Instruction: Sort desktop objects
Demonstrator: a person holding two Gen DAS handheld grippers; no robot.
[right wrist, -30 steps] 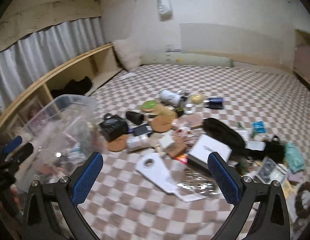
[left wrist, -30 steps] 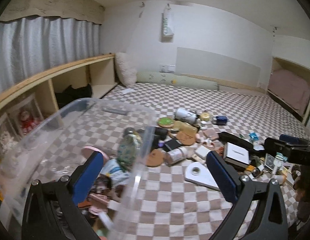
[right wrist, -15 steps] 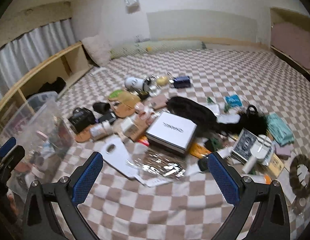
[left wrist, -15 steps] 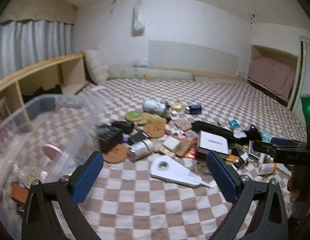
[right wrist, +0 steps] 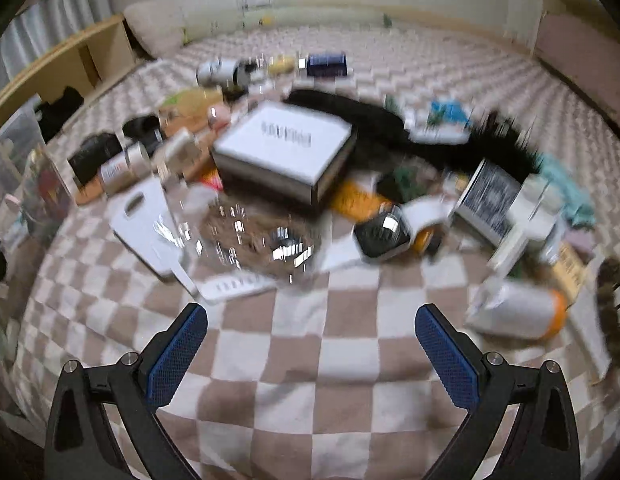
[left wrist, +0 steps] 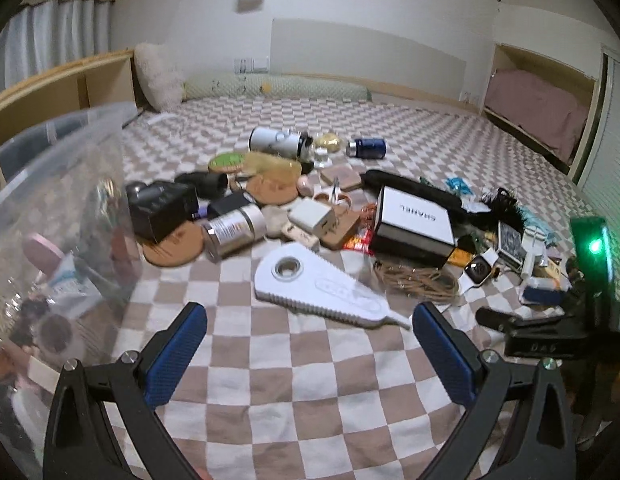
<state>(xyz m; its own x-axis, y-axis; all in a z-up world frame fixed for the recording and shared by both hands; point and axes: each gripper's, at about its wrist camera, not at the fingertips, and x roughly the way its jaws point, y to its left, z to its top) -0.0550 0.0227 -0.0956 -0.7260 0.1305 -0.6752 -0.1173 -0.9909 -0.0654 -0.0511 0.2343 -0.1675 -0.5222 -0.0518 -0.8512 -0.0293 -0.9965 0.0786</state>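
Swung from the clear bin (left wrist: 49,216) toward the clutter, both tongs, left gripper (left wrist: 310,344) and right gripper (right wrist: 312,346), are held wide and empty, a next pick seemingly being sought near the smartwatch (right wrist: 384,236).

I see bare checkered bedspread (left wrist: 293,360) under both sets of jaws. Ahead, the white paddle (left wrist: 322,284) and box (left wrist: 414,220) block; the clear bin (left wrist: 57,216) walls my left.
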